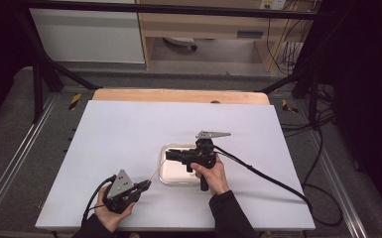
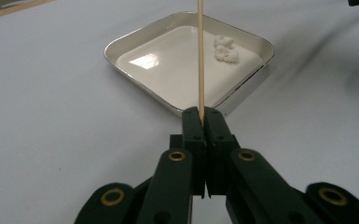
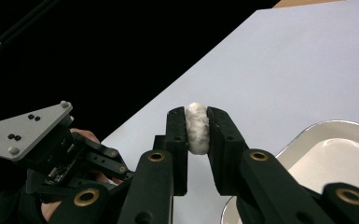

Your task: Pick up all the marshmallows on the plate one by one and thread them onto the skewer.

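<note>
My left gripper (image 2: 204,112) is shut on a thin wooden skewer (image 2: 199,56) that points away from it over a white square tray (image 2: 113,44). In the high view this gripper (image 1: 146,185) rests low at the front left of the table, with the skewer (image 1: 156,173) reaching toward the tray (image 1: 164,179). A couple of white soft lumps (image 2: 226,49) lie in the tray's far corner. My right gripper (image 3: 197,113) is shut on another white lump (image 3: 197,130), squeezed between its pads. In the high view it (image 1: 169,154) hovers over the tray, jaws pointing left.
The table is covered with a white sheet (image 1: 129,134), and a wooden edge (image 1: 178,95) shows at the back. A thick black cable (image 1: 268,176) trails right from my right gripper. Black frame bars and dark floor surround the table.
</note>
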`<state>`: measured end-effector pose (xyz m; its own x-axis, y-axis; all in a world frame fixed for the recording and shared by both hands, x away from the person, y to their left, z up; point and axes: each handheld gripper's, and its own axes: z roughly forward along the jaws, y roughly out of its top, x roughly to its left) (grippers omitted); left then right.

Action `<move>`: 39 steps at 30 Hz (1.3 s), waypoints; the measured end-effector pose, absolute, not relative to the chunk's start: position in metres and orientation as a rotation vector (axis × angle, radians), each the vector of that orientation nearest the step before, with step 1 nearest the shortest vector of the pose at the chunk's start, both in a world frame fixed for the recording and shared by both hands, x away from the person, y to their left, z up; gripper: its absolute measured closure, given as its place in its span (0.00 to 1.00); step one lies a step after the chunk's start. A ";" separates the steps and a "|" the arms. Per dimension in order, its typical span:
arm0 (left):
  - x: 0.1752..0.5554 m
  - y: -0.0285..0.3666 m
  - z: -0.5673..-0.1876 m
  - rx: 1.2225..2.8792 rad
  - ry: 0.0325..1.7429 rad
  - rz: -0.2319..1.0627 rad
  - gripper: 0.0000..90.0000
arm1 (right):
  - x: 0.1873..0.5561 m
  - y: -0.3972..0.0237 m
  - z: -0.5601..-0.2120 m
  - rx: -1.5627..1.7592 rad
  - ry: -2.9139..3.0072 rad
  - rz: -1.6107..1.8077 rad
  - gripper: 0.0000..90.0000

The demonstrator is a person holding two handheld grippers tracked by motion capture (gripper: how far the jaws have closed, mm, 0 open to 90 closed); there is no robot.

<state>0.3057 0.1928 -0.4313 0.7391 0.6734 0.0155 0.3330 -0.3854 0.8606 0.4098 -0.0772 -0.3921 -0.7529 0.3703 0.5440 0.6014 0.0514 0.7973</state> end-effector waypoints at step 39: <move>0.304 0.187 -0.433 2.007 0.783 0.453 0.99 | 0.396 -0.070 -0.405 -0.972 -2.107 -1.846 0.91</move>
<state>0.3043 0.1874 -0.4331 0.7317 0.6815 0.0111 0.3489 -0.3884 0.8529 0.3960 -0.0696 -0.4049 -0.7711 0.3532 0.5298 0.5716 0.0175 0.8203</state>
